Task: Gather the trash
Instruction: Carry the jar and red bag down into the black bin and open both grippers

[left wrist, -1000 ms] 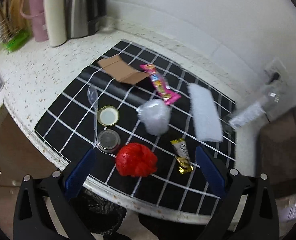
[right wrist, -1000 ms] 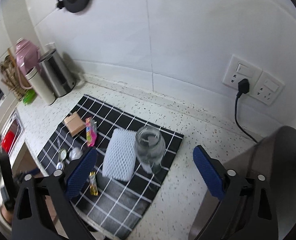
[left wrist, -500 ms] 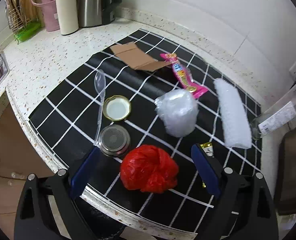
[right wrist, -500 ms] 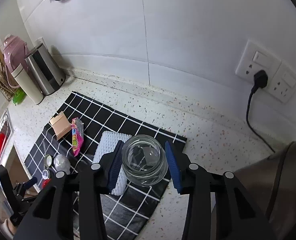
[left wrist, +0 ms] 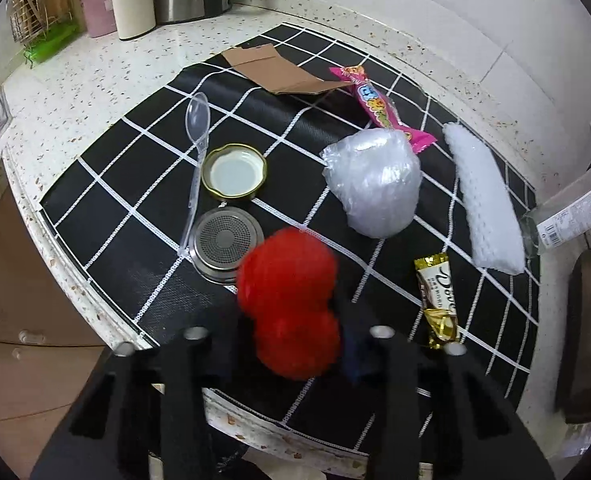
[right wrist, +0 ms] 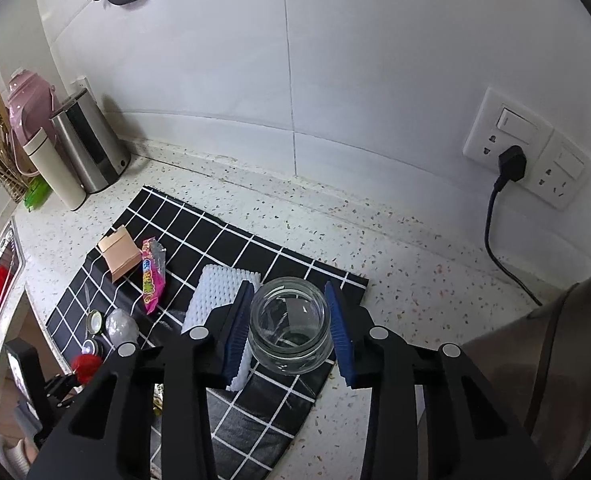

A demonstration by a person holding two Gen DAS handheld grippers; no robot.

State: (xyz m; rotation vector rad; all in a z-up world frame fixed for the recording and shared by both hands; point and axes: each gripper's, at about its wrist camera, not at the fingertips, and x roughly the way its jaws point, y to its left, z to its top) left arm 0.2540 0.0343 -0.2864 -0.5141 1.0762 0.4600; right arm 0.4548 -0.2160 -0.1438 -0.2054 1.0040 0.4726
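The red plastic bag (left wrist: 291, 304) sits at the near edge of the checked mat (left wrist: 135, 184) on the desk (left wrist: 95, 80), pinched by the left gripper (left wrist: 291, 356), jaws closed on it. Only the right view shows the glass jar (right wrist: 290, 325) clamped upright by the right gripper (right wrist: 291, 336), over the mat's far corner; the left view shows the Dove wrapper (left wrist: 438, 294).
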